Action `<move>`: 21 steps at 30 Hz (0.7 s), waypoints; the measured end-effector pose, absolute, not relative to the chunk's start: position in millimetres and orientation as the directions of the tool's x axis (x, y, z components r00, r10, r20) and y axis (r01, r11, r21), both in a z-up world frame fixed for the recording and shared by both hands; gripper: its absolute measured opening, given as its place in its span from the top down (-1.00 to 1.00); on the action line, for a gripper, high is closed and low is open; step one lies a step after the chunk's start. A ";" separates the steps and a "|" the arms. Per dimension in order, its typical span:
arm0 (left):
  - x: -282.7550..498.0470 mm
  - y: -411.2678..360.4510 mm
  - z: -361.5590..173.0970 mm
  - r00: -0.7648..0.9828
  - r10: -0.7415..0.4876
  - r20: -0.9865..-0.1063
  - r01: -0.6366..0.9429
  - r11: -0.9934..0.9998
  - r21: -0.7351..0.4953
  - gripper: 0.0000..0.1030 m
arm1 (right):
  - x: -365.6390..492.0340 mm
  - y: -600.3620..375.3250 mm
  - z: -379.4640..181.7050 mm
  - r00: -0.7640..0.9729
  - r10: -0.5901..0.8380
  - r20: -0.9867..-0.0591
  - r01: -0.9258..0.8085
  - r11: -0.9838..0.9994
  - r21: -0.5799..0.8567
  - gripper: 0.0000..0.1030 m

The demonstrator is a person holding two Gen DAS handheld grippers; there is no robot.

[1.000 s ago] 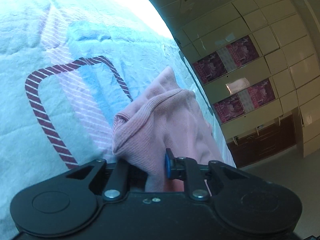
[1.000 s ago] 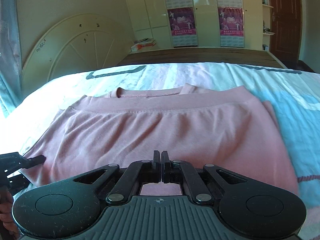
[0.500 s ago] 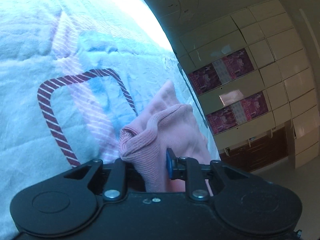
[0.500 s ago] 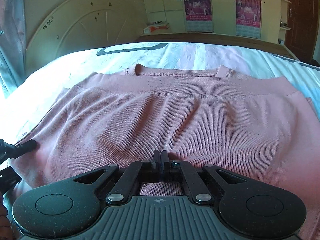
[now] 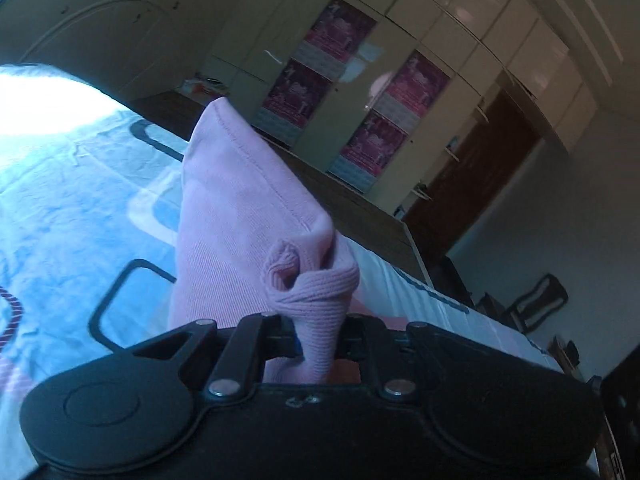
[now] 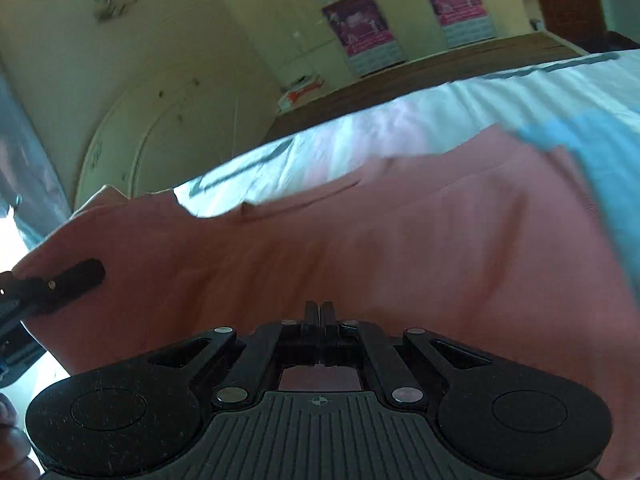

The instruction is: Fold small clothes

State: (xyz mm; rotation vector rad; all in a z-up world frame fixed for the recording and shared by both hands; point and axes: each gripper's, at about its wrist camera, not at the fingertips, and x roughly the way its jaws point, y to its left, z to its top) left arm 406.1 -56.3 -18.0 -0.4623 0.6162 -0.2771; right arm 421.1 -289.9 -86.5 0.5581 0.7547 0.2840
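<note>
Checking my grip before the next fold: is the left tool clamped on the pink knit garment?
Clamped: the left tool pinches a bunched fold of the pink knit garment.

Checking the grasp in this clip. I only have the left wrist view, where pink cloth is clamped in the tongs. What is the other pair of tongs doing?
Observer: The right tongs are shut, fingertips together, at the near edge of the pink garment. Whether they pinch a fold, I cannot tell.
Operator: How is the rest of the garment lying?
Observer: It stretches in one broad piece to the right across the bedsheet, as far as a blue patch.
Operator: Where on it do my tongs grip?
Observer: The left tongs hold its far left corner.
</note>
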 end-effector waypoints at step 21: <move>431.4 -85.6 -77.9 0.668 -0.267 -0.695 0.024 0.940 -0.339 -0.08 | 401.5 -400.1 -93.0 0.613 0.564 -0.553 -0.029 0.715 0.698 -0.14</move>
